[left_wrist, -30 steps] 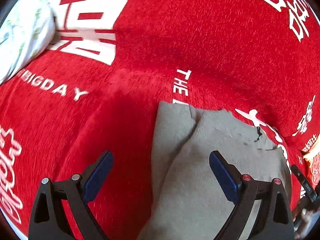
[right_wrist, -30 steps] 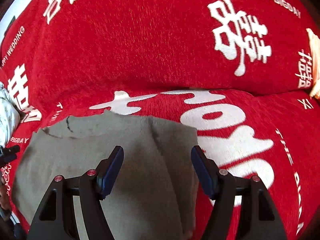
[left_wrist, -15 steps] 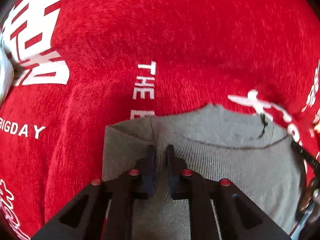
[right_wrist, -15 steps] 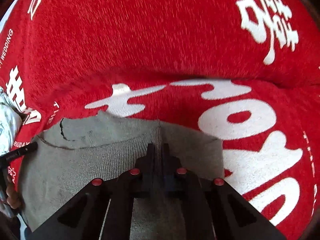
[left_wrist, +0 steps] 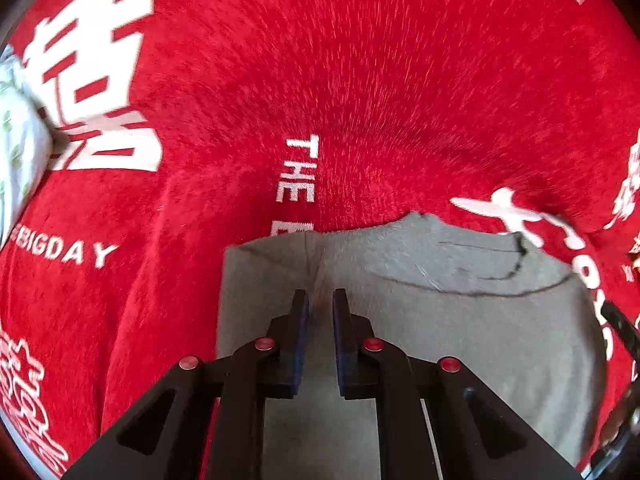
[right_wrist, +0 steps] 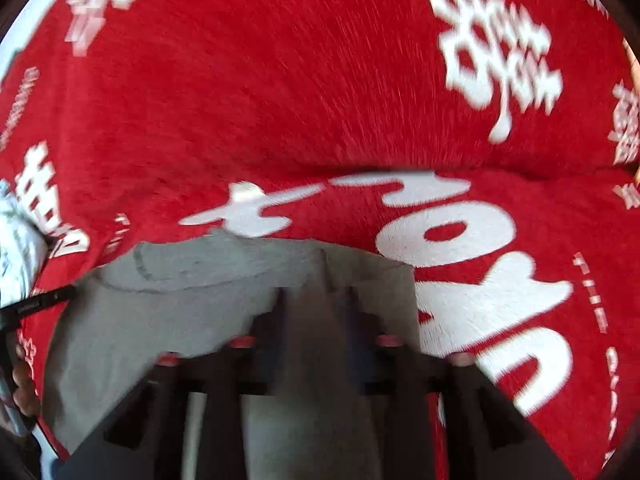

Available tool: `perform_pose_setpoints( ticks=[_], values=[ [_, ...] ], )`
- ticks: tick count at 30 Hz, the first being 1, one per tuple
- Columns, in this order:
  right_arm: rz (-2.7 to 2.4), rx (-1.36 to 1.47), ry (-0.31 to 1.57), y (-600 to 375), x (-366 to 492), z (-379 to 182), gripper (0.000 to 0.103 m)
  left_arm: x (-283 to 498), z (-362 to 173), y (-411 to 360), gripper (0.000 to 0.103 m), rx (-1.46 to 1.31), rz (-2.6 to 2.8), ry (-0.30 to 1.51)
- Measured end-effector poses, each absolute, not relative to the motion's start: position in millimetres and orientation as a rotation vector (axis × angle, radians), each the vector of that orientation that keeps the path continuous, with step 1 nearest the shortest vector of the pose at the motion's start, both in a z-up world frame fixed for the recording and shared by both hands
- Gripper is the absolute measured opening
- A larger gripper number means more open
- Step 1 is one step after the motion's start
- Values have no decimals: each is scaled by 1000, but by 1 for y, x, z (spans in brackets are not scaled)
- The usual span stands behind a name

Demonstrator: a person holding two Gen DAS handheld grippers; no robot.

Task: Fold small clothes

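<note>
Left wrist view: left gripper (left_wrist: 319, 304) pinches a ridge of the grey garment (left_wrist: 460, 320) on the red blanket (left_wrist: 360, 80). Right gripper (right_wrist: 316, 300), opening, straddles the fabric. Folding is barely begun.

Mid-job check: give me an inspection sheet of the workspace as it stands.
Surface: red plush cloth with white lettering, covering the whole work area.
Job's things: grey knit garment lying on the cloth, collar end away from the cameras.
Clutter: white patterned fabric at the far left edge.
Grippers: left tongs pinched shut on a ridge of the garment; right tongs blurred, jaws opening, garment between them.
Cables: nothing seen.
Surroundings: a hand on the left tool's handle at the frame edge; nothing else seen.
</note>
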State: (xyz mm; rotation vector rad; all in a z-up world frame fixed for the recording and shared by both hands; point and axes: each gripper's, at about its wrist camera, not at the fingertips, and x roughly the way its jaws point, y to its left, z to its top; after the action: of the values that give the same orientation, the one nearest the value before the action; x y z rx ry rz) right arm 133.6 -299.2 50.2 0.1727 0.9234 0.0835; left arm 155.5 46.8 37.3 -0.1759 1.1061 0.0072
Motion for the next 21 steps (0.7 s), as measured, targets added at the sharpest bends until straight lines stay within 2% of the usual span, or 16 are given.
perform_pose_setpoints(
  ticks=[1, 5, 7, 8, 9, 10, 11, 12, 13, 14, 15, 18, 21],
  values=[
    [112, 145, 886, -291, 114, 59, 74, 147, 39, 45, 12, -183, 6, 1100],
    [208, 47, 852, -255, 69, 61, 75, 108, 28, 19, 13, -201, -51, 1134],
    [203, -14, 891, -240, 55, 46, 75, 88, 24, -1, 31, -111, -25, 1074],
    [191, -31, 910, -238, 53, 38, 75, 82, 24, -6, 54, -76, -13, 1040],
    [169, -50, 936, -239, 51, 26, 75, 77, 20, -11, 41, -27, 18, 1022],
    [172, -49, 894, -242, 44, 24, 75, 75, 18, -12, 33, -24, 18, 1028],
    [160, -50, 888, -243, 39, 27, 75, 70, 22, -10, 20, -43, 13, 1019],
    [146, -45, 904, -245, 36, 30, 75, 61, 32, -5, 18, -101, -31, 1010],
    [142, -26, 899, -247, 29, 36, 75, 55, 38, -3, 20, -139, -64, 998],
    [147, -11, 880, -249, 21, 40, 75, 44, 44, 0, 44, -179, -82, 985],
    [146, -3, 861, -250, 13, 45, 76, 36, 46, 3, 101, -206, -81, 984],
    [157, 11, 838, -247, -9, 50, 76, 12, 46, 14, 102, -234, -6, 936],
    [149, -1, 841, -248, -23, 46, 76, -3, 36, 24, 102, -209, 13, 976]
  ],
)
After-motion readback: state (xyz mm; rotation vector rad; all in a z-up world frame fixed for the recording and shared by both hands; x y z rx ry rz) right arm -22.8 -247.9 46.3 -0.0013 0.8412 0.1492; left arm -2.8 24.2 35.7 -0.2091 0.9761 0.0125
